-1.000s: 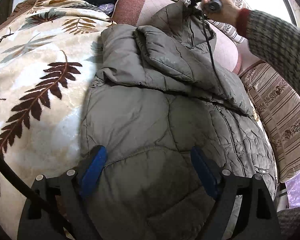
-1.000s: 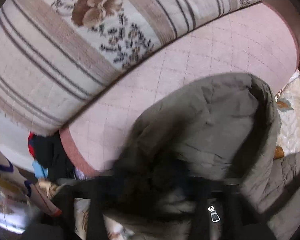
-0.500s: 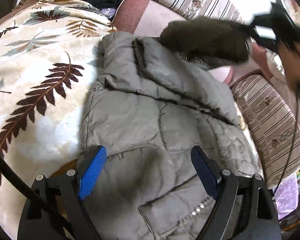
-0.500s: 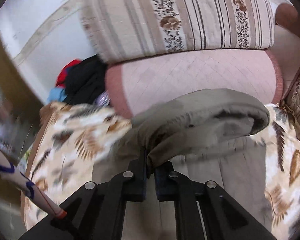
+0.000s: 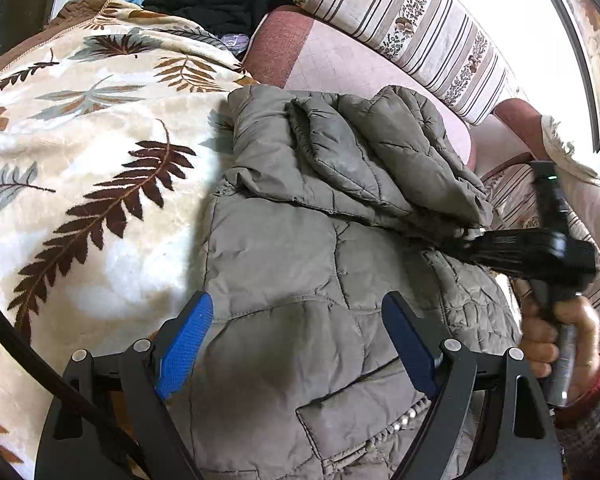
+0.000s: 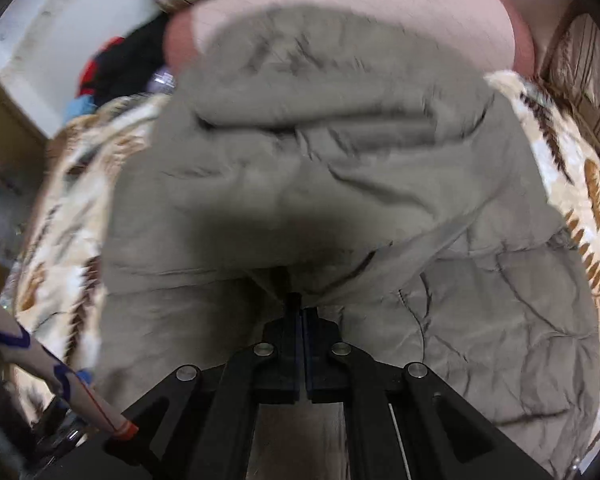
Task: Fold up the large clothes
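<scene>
Left wrist view
Jacket location: the grey quilted jacket [image 5: 300,264] lies on the leaf-print blanket [image 5: 79,152], its far end just short of the pink bolster [image 5: 332,60].
Progress: a sleeve or hood part [image 5: 380,152] is already folded over the upper body of the jacket, towards the bolster end; the hem end farthest from the bolster lies unfolded, so by this judgement the lengthwise folds are left.
Long axis: it runs from the camera towards the bolster, collar end nearest the bolster, snap-edged hem away from it.
Left gripper [image 5: 295,340]: jaws wide apart, hovering over the hem half, holding nothing.
Right gripper [image 5: 472,240]: seen at the jacket's edge on the side away from the blanket's open stretch, tips at the folded flap's edge, blurred.

Right wrist view
Jacket location: the jacket [image 6: 300,184] fills the frame, the bolster [image 6: 380,16] beyond it, the blanket [image 6: 572,168] on both sides.
Right gripper [image 6: 300,308]: jaws pressed together on a pinch of jacket fabric, the folded flap bunched just ahead towards the bolster.
Long axis: again towards the bolster.
Blur: seams are hard to read here.
</scene>
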